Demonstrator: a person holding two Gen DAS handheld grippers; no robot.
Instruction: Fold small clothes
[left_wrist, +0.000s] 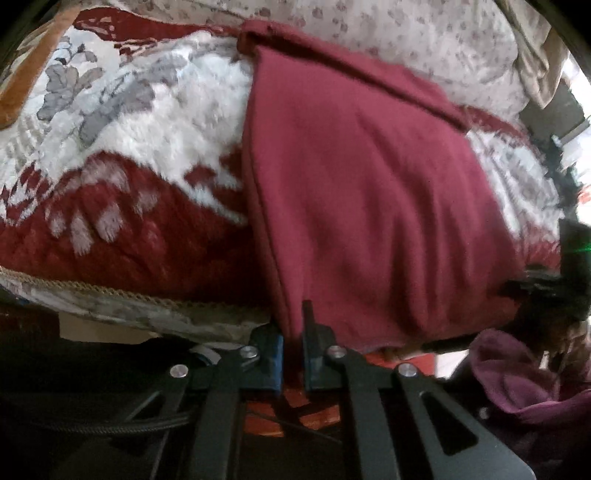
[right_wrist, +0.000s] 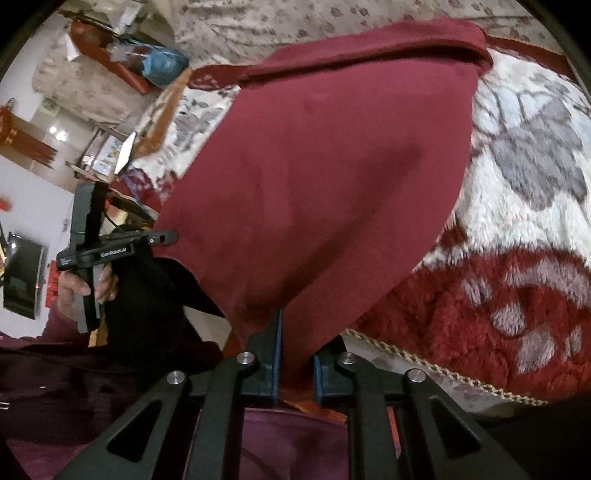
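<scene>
Left wrist: left gripper (left_wrist: 293, 332) fingers clamp maroon garment (left_wrist: 369, 206) | right wrist: right gripper (right_wrist: 295, 350) likewise, hand (right_wrist: 79, 288) visible

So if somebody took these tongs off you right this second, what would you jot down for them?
Left tongs: shut on the near edge of the dark red cloth, at its left corner.
Right tongs: shut on the same edge, at the right corner.
The cloth lies spread over the red and white blanket, its near edge raised off it.
Done: both near corners gripped.
Left: probably carry that edge over to the far edge, lay it down, let go and fold again.
</scene>
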